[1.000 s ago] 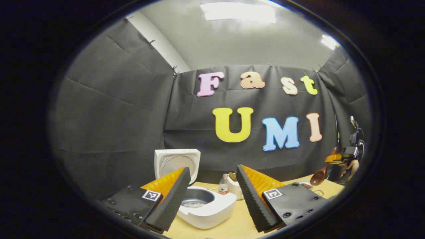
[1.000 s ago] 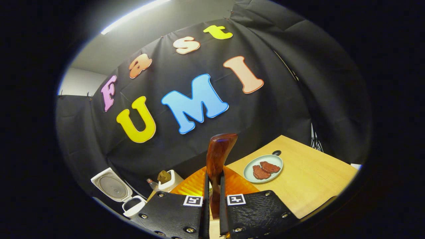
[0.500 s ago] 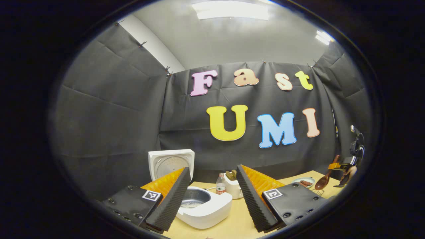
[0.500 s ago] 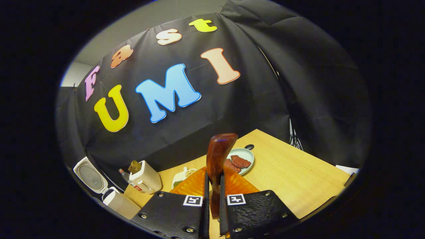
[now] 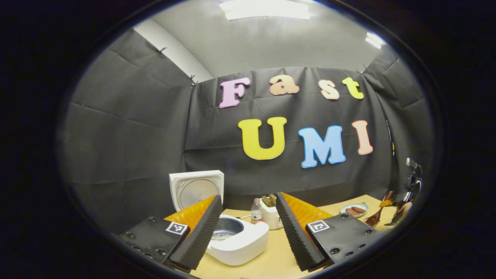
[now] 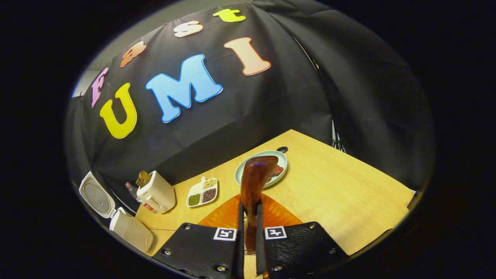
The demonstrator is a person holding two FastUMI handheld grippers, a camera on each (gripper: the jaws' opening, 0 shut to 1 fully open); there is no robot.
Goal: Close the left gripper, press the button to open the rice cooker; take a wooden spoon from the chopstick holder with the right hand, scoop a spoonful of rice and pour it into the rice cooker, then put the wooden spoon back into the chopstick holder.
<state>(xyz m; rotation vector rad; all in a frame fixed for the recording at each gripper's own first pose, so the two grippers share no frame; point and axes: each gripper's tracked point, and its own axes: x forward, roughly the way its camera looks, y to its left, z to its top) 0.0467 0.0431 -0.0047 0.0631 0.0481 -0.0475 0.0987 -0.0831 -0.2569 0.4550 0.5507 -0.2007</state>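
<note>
In the left gripper view, the left gripper (image 5: 248, 228) is held with fingers spread apart above the counter (image 5: 271, 259), framing the rice cooker (image 5: 236, 242), whose lid is raised. In the right gripper view, the wooden spoon (image 6: 254, 182) is clamped by the right gripper (image 6: 248, 240), well apart from the chopstick holder (image 6: 157, 192).

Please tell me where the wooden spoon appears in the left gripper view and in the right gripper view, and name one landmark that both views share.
Left gripper view: the wooden spoon is small at the far right edge, hanging bowl down over the table.
Right gripper view: the wooden spoon stands at bottom centre, clamped in the right hand-held gripper.
Shared landmark: the white rice cooker with its lid open.
</note>
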